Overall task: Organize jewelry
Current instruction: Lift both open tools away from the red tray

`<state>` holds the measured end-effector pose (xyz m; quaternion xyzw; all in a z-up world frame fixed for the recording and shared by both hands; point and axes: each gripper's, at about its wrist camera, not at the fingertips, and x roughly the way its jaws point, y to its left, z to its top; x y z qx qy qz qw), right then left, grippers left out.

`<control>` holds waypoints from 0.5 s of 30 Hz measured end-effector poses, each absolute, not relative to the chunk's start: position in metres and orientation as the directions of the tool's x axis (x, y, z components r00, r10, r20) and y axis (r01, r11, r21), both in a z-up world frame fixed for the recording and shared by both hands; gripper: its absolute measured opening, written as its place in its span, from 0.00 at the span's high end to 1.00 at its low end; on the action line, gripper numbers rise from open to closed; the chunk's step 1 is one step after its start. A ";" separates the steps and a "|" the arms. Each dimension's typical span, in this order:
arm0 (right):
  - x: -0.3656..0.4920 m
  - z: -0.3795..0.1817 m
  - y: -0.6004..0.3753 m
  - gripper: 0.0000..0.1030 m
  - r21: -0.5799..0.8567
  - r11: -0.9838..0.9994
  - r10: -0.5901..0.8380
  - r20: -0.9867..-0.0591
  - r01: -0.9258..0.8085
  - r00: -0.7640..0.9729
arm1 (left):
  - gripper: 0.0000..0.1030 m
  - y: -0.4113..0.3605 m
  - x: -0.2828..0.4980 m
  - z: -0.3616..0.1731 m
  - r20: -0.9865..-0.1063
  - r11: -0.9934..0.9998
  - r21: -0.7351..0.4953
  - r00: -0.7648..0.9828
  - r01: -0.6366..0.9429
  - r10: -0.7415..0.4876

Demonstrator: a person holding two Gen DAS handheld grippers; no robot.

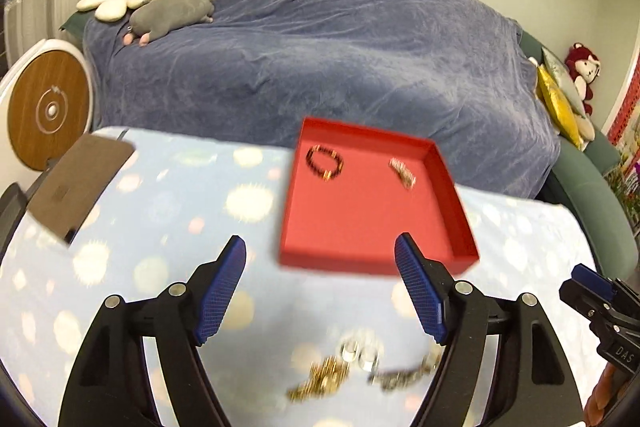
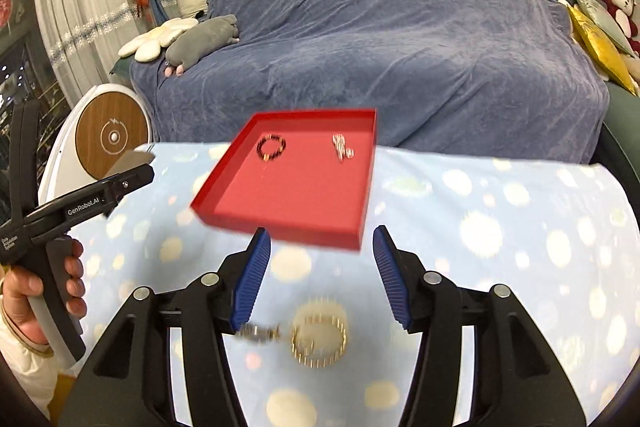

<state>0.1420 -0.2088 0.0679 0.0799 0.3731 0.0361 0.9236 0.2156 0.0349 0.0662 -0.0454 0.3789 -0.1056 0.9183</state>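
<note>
A red tray (image 1: 360,227) (image 2: 296,203) sits on the spotted blue cloth. In it lie a dark beaded bracelet (image 1: 325,163) (image 2: 271,147) and a silver piece (image 1: 402,171) (image 2: 342,147). My left gripper (image 1: 320,291) is open and empty, just short of the tray's near edge. Below it lie blurred loose pieces: a gold chain (image 1: 320,379), silver rings (image 1: 360,351) and a silver chain (image 1: 404,373). My right gripper (image 2: 320,275) is open and empty above a gold bracelet (image 2: 320,341) and a silver piece (image 2: 258,333).
A brown card (image 1: 76,179) lies at the cloth's left edge. A blue-covered sofa (image 1: 320,47) with plush toys stands behind the table. A round wooden-faced device (image 1: 48,111) stands at left. The left gripper's body (image 2: 60,211) shows in the right view.
</note>
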 end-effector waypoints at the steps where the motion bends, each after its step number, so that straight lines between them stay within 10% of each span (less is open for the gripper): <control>1: 0.130 0.061 -0.208 0.50 0.183 0.983 0.129 -0.688 -0.001 0.714 | 0.28 0.037 0.204 0.063 -0.688 0.977 -0.151 0.694 0.150 -0.213; 15: 0.095 -0.024 -0.209 0.50 0.212 0.977 0.157 -0.792 0.024 0.590 | 0.28 0.014 0.136 -0.029 -0.741 0.950 0.043 0.648 0.310 -0.177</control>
